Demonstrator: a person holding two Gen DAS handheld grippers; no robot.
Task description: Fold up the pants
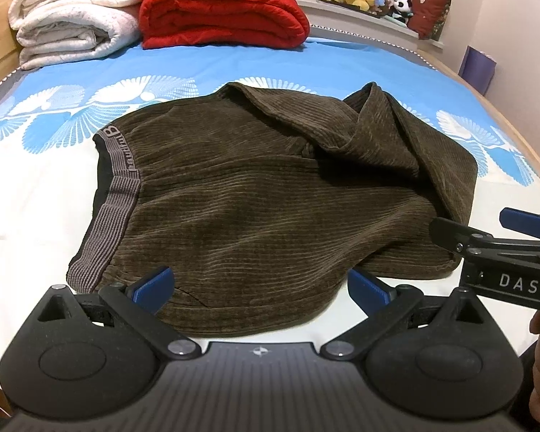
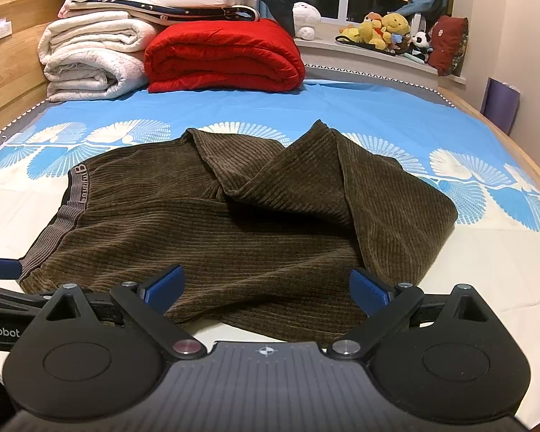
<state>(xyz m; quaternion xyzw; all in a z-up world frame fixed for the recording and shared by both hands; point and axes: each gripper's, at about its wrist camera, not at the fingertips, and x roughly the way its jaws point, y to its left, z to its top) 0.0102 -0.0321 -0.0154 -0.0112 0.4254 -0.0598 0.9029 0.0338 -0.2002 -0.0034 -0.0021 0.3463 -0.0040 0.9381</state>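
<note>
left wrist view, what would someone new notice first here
The brown corduroy pants lie rumpled mid-bed, waistband to the left, legs bunched on the right. Behind them a red quilt sits folded beside white blankets. Both tongs, left and right, hang open at the pants' near edge.

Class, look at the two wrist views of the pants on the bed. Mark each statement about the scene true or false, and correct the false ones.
1. Both grippers are open. True: the left gripper and right gripper grip nothing.
2. The brown corduroy pants hang off the bed. False: they lie on the bedsheet.
3. The waistband is at the pants' left end. True.
4. The red quilt is spread flat. False: it is folded, beside the white blankets.
</note>
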